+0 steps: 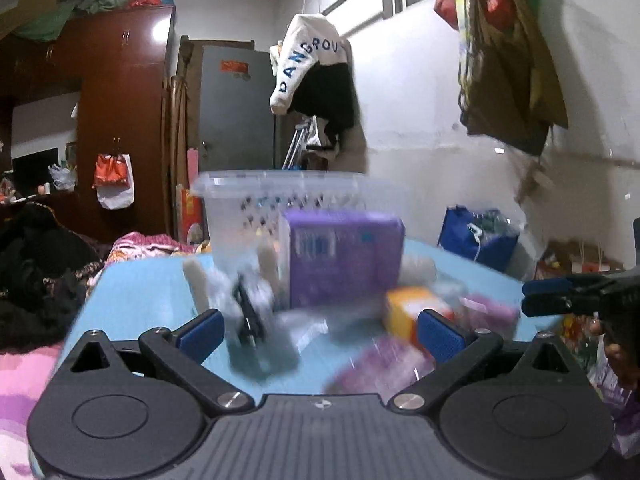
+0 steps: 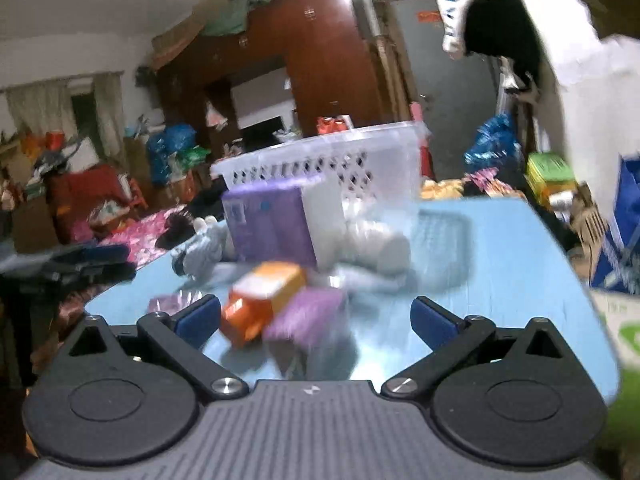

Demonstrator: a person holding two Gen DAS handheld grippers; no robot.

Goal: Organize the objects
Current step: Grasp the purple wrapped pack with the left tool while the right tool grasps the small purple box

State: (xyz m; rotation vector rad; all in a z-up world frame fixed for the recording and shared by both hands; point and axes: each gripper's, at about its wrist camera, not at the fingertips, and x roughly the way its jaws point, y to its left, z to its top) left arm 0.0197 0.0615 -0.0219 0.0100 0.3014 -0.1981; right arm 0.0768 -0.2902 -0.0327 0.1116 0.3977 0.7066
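Note:
Both views are blurred. A clear plastic basket [image 1: 280, 196] stands at the far side of the light blue table [image 1: 152, 296]. A purple box [image 1: 344, 256] stands in front of it, with an orange box [image 1: 412, 308], a grey plush toy [image 1: 256, 304] and a purple packet [image 1: 384, 364] nearer me. My left gripper [image 1: 320, 334] is open and empty above these. My right gripper [image 2: 316, 320] is open and empty over the orange box [image 2: 264, 296] and a purple packet [image 2: 308, 316]. The basket [image 2: 328, 164], purple box [image 2: 272, 224] and a white roll [image 2: 380, 244] lie beyond. The right gripper [image 1: 560, 294] shows at the left view's right edge, jaws close together there.
A cluttered room surrounds the table: a brown wardrobe [image 1: 116, 100], a grey door [image 1: 236, 108], hanging clothes [image 1: 316, 72], a blue bag [image 1: 480, 236] and bedding [image 1: 24, 380] at the left. The table's right edge [image 2: 580, 280] drops off near a white wall.

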